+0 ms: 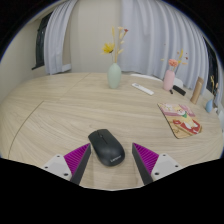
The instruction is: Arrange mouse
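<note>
Gripper (112,160) open around mouse (105,147), lengthwise

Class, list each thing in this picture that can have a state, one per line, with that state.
mouse: flat on the table, between the fingers, ungripped
hand-held gripper: open, gaps either side of the mouse
vase: upright, holding flowers
mouse pad: flat on the table, nothing on it
curtains: drawn shut

Round wooden table (60,110), pale grain. Lay on it: black mouse (105,146) near the front edge, a pale green vase (114,76) with a yellow flower farther back, a white remote-like bar (143,89), and a patterned tray (186,120) off to the side.
</note>
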Motion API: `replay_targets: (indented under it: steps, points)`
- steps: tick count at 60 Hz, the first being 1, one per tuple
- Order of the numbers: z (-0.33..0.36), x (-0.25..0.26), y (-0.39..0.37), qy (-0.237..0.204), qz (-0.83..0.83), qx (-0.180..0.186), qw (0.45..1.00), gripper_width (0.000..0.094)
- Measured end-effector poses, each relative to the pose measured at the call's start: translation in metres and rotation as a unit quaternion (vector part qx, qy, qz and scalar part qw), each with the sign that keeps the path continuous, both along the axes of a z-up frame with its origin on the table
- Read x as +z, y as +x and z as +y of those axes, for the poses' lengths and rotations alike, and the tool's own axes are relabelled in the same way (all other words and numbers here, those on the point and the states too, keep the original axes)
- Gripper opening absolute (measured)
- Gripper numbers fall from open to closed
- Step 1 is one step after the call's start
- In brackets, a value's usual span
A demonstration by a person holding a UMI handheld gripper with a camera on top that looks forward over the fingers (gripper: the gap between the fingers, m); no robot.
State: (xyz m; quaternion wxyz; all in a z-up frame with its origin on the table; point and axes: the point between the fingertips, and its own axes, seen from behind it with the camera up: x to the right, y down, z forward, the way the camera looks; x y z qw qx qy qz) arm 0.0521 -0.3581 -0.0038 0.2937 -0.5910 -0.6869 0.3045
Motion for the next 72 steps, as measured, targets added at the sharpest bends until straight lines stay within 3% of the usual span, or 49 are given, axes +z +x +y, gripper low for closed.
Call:
replay_targets:
  steps: [24, 28, 30, 32, 47, 61, 72]
  points:
    - [0.019, -0.009, -0.057, -0.021, -0.001, -0.028, 0.999, 0.085]
    - [0.021, -0.01, -0.059, -0.02, -0.002, -0.031, 0.999, 0.0753]
    - [0.022, -0.01, -0.059, -0.019, -0.002, -0.032, 0.999, 0.0642]
    - [0.026, -0.01, -0.06, -0.014, -0.002, -0.039, 0.999, 0.0473]
    - [0.03, -0.006, -0.06, -0.033, -0.013, -0.035, 0.999, 0.0379]
    - [0.078, 0.092, -0.091, -0.054, 0.039, -0.045, 0.997, 0.0375]
    - [0.183, 0.162, -0.155, -0.011, 0.105, -0.07, 0.992, 0.0373]
